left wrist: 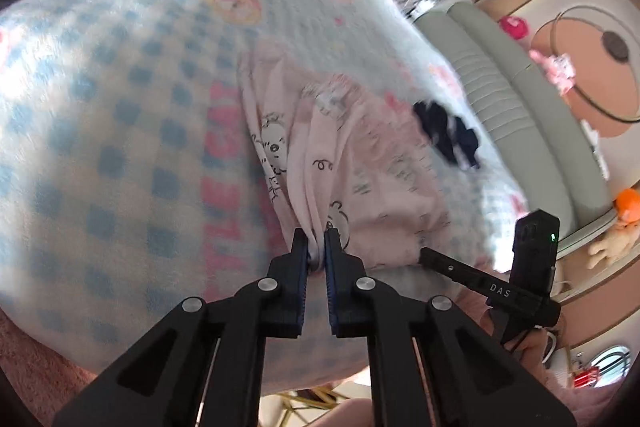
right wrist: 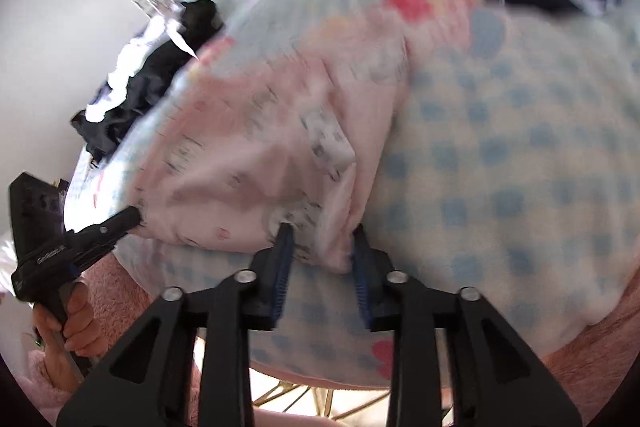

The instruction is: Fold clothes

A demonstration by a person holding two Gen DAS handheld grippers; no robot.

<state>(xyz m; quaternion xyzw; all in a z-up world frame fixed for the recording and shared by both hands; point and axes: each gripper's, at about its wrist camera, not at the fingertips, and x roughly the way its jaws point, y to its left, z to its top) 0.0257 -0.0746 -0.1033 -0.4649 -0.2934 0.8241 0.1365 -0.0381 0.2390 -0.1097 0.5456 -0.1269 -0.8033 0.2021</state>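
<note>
Pink printed cotton garment with small cartoon figures lies bunched and creased on the blue-and-white checked fleece blanket, near its front edge; no clean fold is visible yet, so the task looks early, at the grasp stage of this piece. Left gripper is clenched on a gathered ridge of the pink fabric, cloth pinched between its blue pads. Right gripper stands partly apart with the garment's near hem sitting between the jaws; the left pad seems to touch cloth, but the blur makes it impossible to tell whether both pads press, so it reads as not yet gripping. Remaining, by judgement: secure the second corner, lift, flatten, fold, then deal with the other items. Count: one pink garment in work; one small dark navy crumpled piece further back on the blanket; one heap of black and white clothes at the far edge, number of pieces inside it unclear; two grippers; one hand visible, holding the left tool's handle. Nothing folded is in view.
</note>
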